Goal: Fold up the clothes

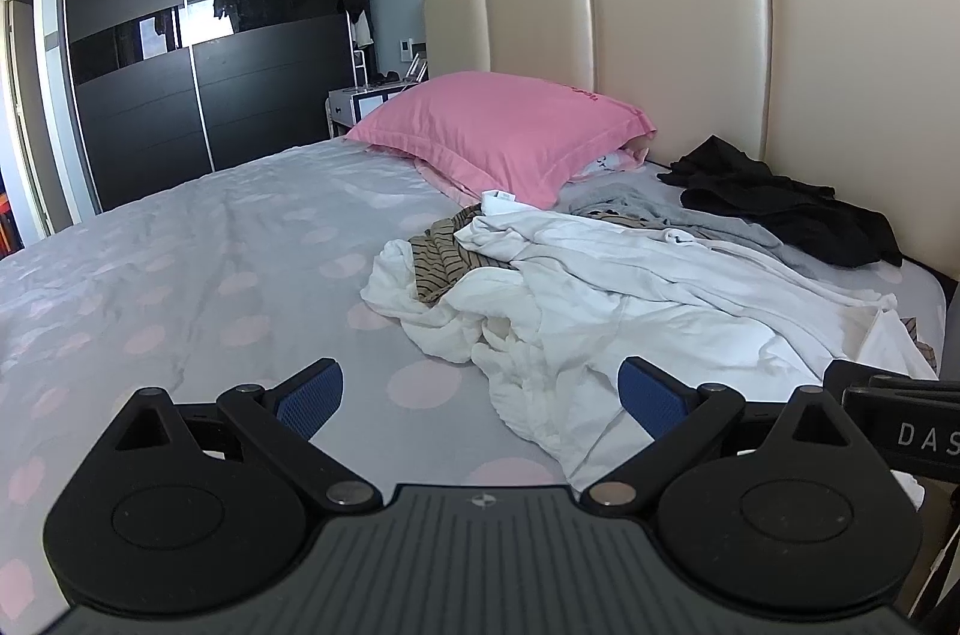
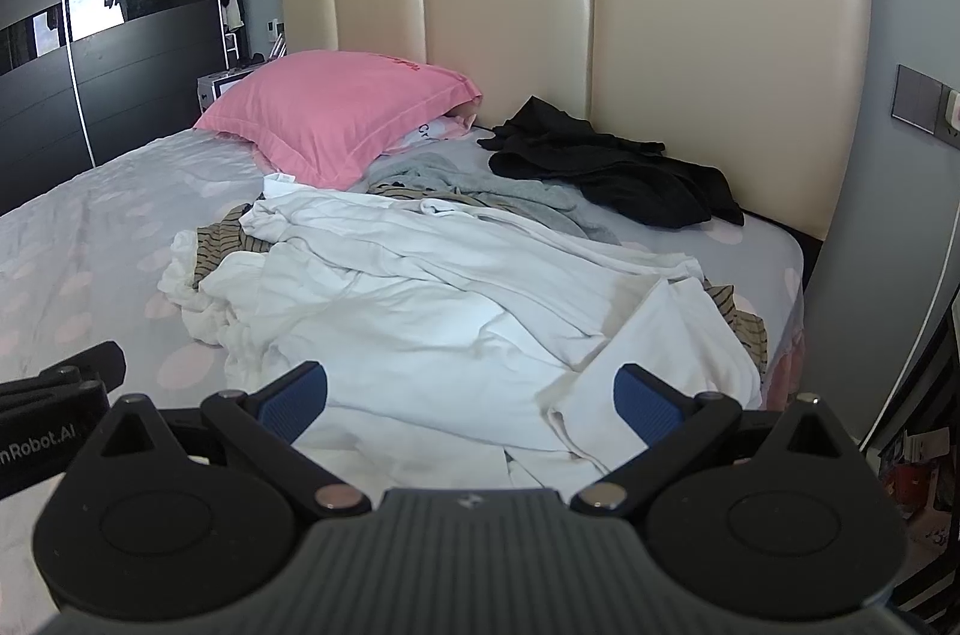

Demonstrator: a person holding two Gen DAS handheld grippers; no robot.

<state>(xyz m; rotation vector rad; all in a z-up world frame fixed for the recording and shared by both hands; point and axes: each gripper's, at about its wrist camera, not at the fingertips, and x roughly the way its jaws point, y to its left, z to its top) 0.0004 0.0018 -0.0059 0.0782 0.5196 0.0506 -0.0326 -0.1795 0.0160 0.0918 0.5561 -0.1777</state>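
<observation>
A heap of unfolded clothes lies on the bed: a large white garment [image 1: 630,299] [image 2: 420,299] on top, a tan striped garment [image 1: 444,254] [image 2: 225,242] under its left part, a grey garment [image 1: 660,209] [image 2: 480,185] behind it, and a black garment [image 1: 774,200] [image 2: 612,167] by the headboard. My left gripper [image 1: 480,398] is open and empty, above the sheet at the heap's near left edge. My right gripper [image 2: 471,404] is open and empty, above the white garment's near edge. Each gripper's body shows at the other view's edge.
The bed [image 1: 180,275] has a grey sheet with pink dots. A pink pillow [image 1: 504,131] [image 2: 342,113] lies against the cream headboard [image 1: 678,47] [image 2: 720,35]. A dark wardrobe [image 1: 198,35] and a nightstand [image 1: 360,101] stand at the left. The bed's right edge [image 2: 798,287] drops beside the wall.
</observation>
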